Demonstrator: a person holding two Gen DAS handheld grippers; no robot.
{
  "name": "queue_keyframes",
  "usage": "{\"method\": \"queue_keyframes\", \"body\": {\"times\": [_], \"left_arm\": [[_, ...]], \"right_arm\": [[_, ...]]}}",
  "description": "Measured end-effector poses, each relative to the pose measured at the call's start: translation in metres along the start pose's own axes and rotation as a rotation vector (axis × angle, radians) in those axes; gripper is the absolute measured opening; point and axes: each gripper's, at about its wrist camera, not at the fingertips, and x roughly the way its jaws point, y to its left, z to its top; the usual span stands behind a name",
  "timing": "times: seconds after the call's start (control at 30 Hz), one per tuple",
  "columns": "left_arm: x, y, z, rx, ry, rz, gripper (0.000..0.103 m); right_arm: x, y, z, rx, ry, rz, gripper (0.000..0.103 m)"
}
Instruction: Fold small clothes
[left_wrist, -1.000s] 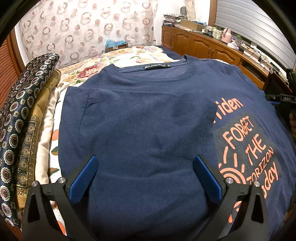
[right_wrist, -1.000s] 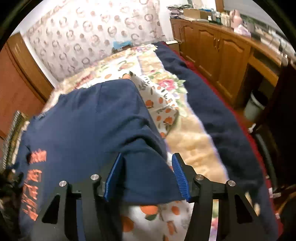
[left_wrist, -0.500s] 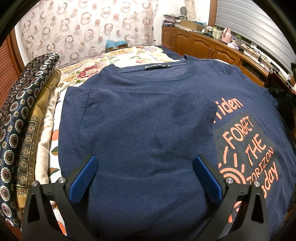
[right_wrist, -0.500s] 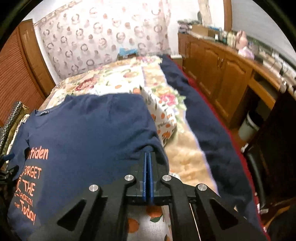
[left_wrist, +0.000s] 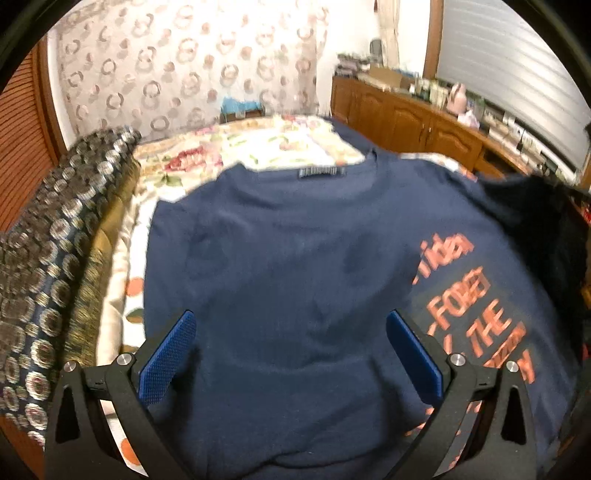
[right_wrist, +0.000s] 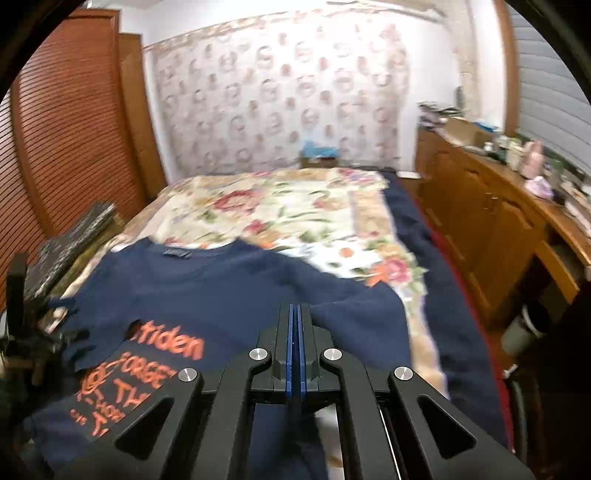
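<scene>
A navy T-shirt (left_wrist: 288, 266) with orange lettering lies on the flowered bedspread (left_wrist: 258, 147), its left side folded in. My left gripper (left_wrist: 291, 354) is open above the shirt's lower part, holding nothing. My right gripper (right_wrist: 295, 314) is shut on the right edge of the T-shirt (right_wrist: 229, 295) and has lifted it up and over towards the middle. The lifted cloth shows as a dark fold at the right of the left wrist view (left_wrist: 535, 221).
Folded patterned blankets (left_wrist: 55, 266) are stacked along the bed's left edge. A dark blue blanket (right_wrist: 443, 295) runs along the bed's right side. Wooden cabinets (right_wrist: 498, 229) with clutter stand at the right. A wooden slatted wardrobe (right_wrist: 62, 147) stands at the left.
My right gripper closed on the shirt's right edge, then lifted it up and leftward. My left gripper stayed open and rose slightly.
</scene>
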Motion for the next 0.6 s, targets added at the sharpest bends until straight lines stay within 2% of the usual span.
{"method": "queue_keyframes", "body": {"times": [0.17,0.27,0.3,0.37,0.4,0.43,0.6], "left_arm": [[-0.021,-0.010,0.012,0.000,-0.081,-0.027,0.103],[-0.026,-0.018,0.018,0.007,-0.106,-0.053,0.103],[-0.026,-0.021,0.020,0.014,-0.107,-0.063,0.103],[-0.024,-0.026,0.021,0.025,-0.102,-0.079,0.103],[-0.024,-0.027,0.021,0.029,-0.099,-0.090,0.103],[-0.024,-0.029,0.021,0.034,-0.096,-0.103,0.103],[-0.027,-0.037,0.021,0.047,-0.092,-0.146,0.103]], "right_arm": [[0.028,0.008,-0.028,-0.031,0.105,0.041,0.002],[0.033,0.005,-0.040,-0.021,0.126,0.041,0.002],[0.033,0.002,-0.039,-0.017,0.127,0.038,0.007],[0.026,0.000,-0.037,0.000,0.126,0.027,0.025],[0.022,-0.002,-0.035,0.008,0.126,0.015,0.038],[0.015,-0.004,-0.035,0.018,0.117,0.006,0.043],[-0.008,-0.028,-0.031,0.104,0.050,-0.063,0.046]]}}
